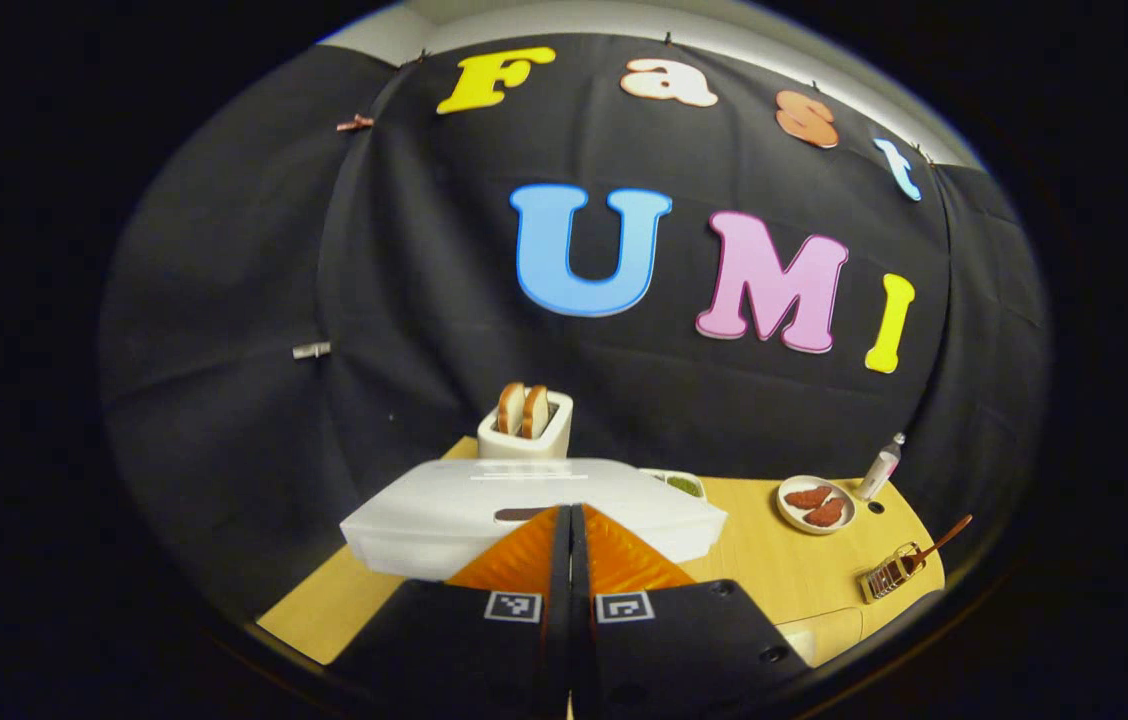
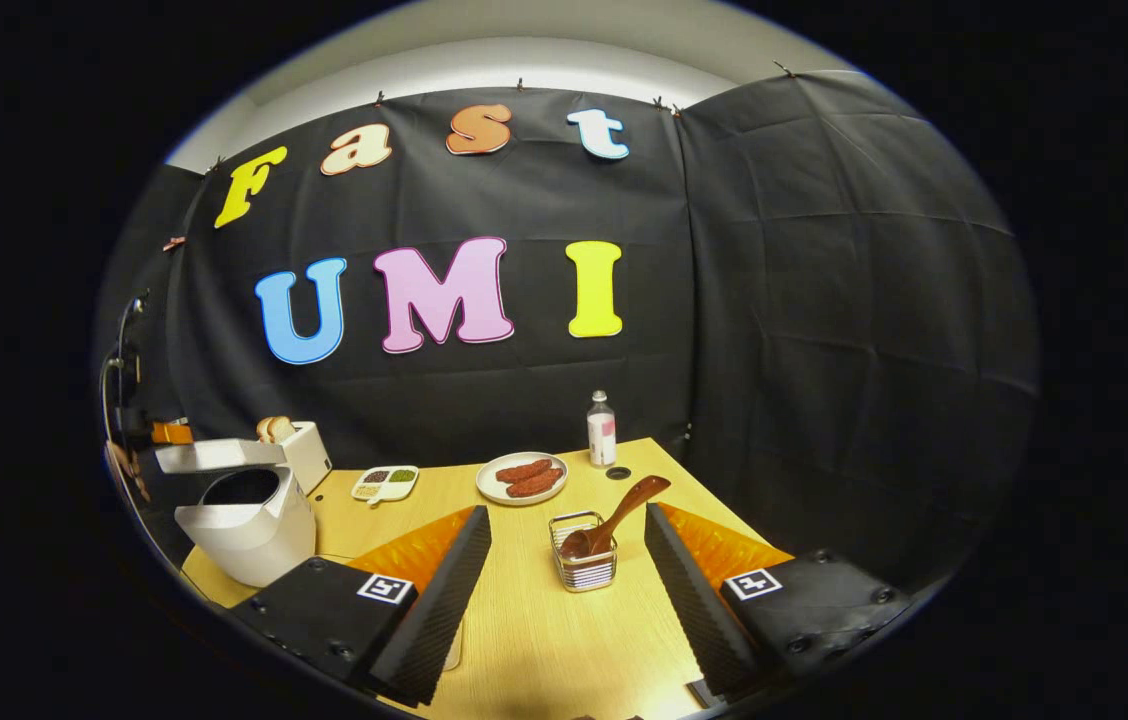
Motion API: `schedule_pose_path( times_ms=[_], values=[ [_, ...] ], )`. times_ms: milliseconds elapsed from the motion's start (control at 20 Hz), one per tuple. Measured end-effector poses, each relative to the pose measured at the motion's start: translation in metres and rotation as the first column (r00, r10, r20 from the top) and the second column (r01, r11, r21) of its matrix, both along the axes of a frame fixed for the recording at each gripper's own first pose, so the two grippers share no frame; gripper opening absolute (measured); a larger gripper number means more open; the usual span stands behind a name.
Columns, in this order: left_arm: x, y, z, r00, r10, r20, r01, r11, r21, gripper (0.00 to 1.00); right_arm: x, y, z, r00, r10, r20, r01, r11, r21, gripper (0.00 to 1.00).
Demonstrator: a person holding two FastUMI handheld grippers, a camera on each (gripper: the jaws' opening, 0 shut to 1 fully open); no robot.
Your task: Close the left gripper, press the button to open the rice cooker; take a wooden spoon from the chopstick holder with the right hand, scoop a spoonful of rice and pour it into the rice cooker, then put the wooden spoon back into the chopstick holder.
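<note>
The rice cooker is seen with its lid raised, at the far left of the table from the chopstick holder. The left claw is shut on nothing, its tips just in front of the lid. The right claw is held wide open on either side of the holder, where the wooden spoon leans untouched. If the slanted handle were pinched carelessly, the light holder could be tipped.

Rice cooker button (behind claw) hidden
</note>
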State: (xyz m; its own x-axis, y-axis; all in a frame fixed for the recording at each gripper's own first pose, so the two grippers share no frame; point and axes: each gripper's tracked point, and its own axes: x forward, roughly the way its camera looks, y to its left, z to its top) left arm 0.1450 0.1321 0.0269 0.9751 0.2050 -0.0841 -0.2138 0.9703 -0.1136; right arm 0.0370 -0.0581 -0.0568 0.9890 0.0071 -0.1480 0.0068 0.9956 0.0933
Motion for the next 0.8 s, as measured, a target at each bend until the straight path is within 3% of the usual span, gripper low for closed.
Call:
schedule_pose_path(
  times_ms=[300,500,700,800],
  values=[
    [-0.056,-0.040,0.031,0.994,0.000,0.113,0.000,1.000,0.006,0.07,0.031,-0.014,0.010,0.999,0.023,0.024,-0.023,1.000,-0.012,0.97],
    [-0.087,-0.064,0.029,0.993,0.008,0.120,-0.013,0.999,0.038,0.08,0.054,-0.027,0.010,0.999,0.035,0.020,-0.034,0.999,-0.015,0.97],
    [-0.103,-0.089,0.020,0.991,0.022,0.130,-0.022,1.000,0.002,0.14,0.076,-0.035,-0.003,0.998,0.058,-0.021,-0.058,0.998,0.007,0.97],
    [-0.109,-0.100,0.017,0.991,0.026,0.135,-0.026,1.000,0.002,0.23,0.086,-0.040,-0.012,0.997,0.070,-0.044,-0.069,0.998,0.010,0.97]
  ],
)
